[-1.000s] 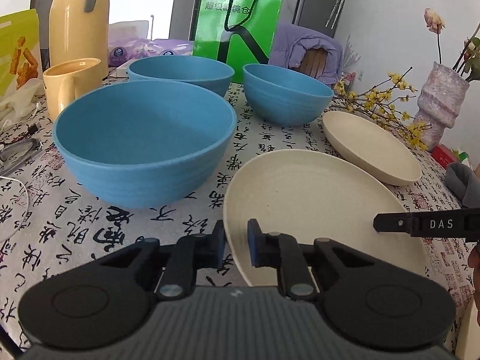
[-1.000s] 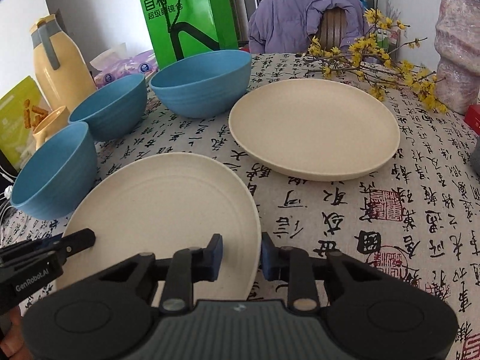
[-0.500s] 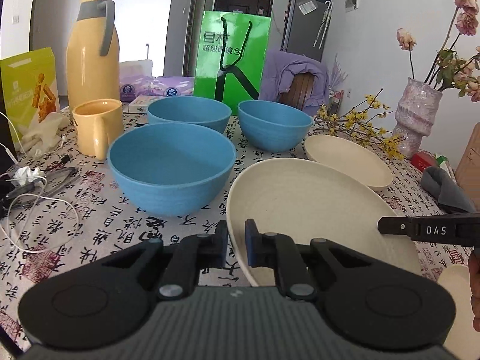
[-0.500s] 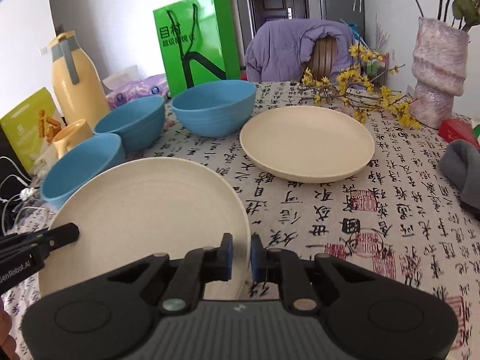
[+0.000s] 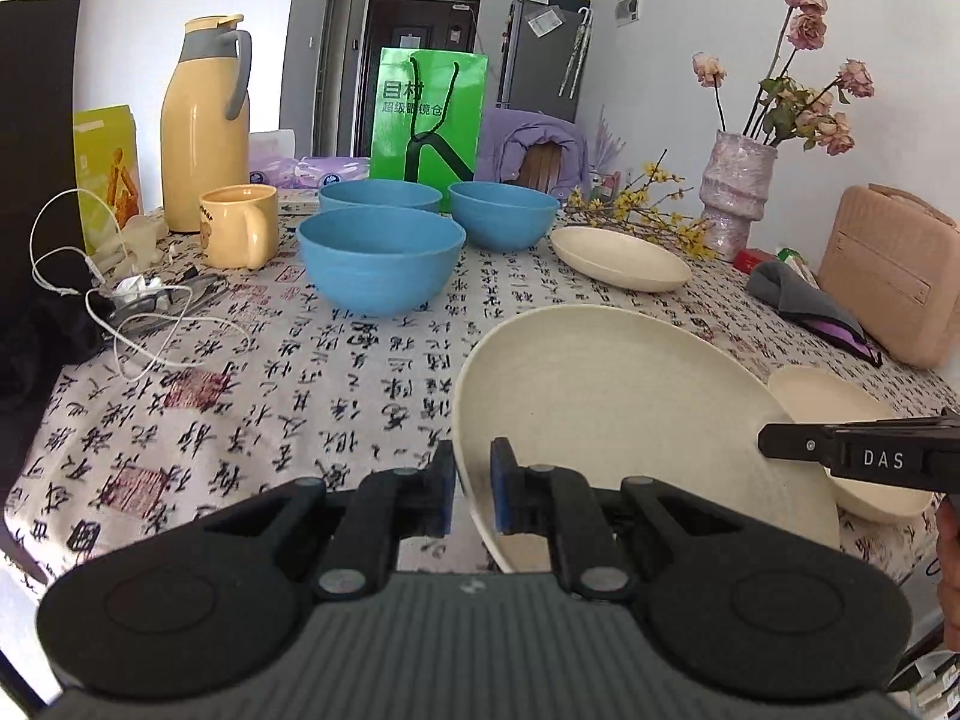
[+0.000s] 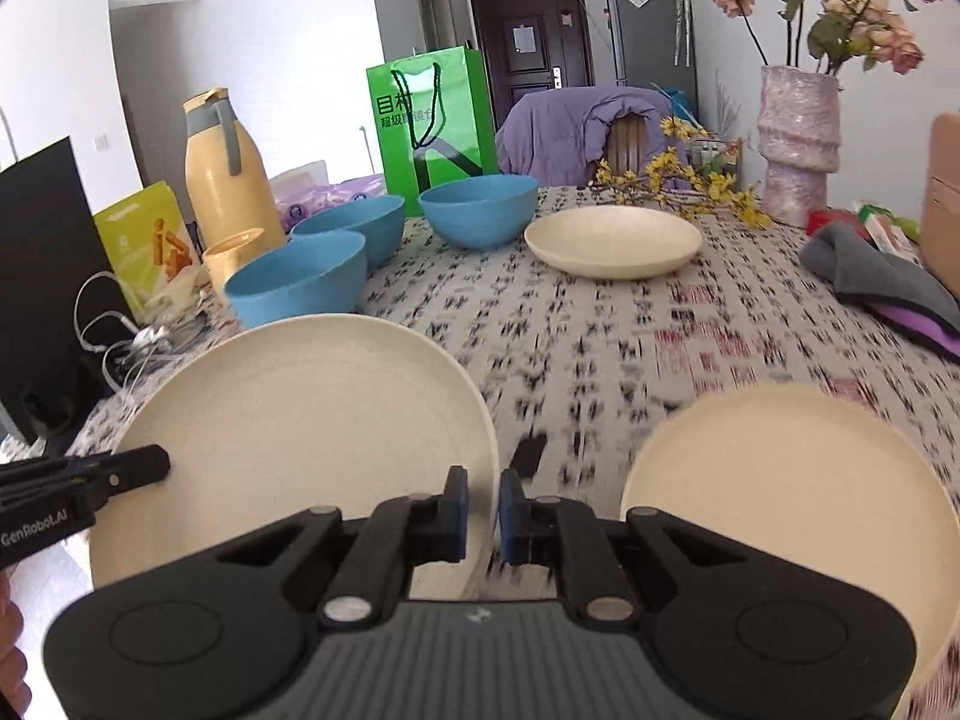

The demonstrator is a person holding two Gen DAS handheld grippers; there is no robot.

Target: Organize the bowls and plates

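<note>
i had the left gripper and the right gripper both closed on opposite rims of the cream plate, held above the table, lower middle of the frame.

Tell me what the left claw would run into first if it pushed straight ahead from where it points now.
Likely the nearest blue bowl. The left claw, shut on the held plate, points across bare tablecloth toward it; depth is uncertain.

Your left gripper is matte black with blue pads, silver pivot screws and a ribbed grey body. Your right gripper matches it; white "DAS" lettering marks its side.
</note>
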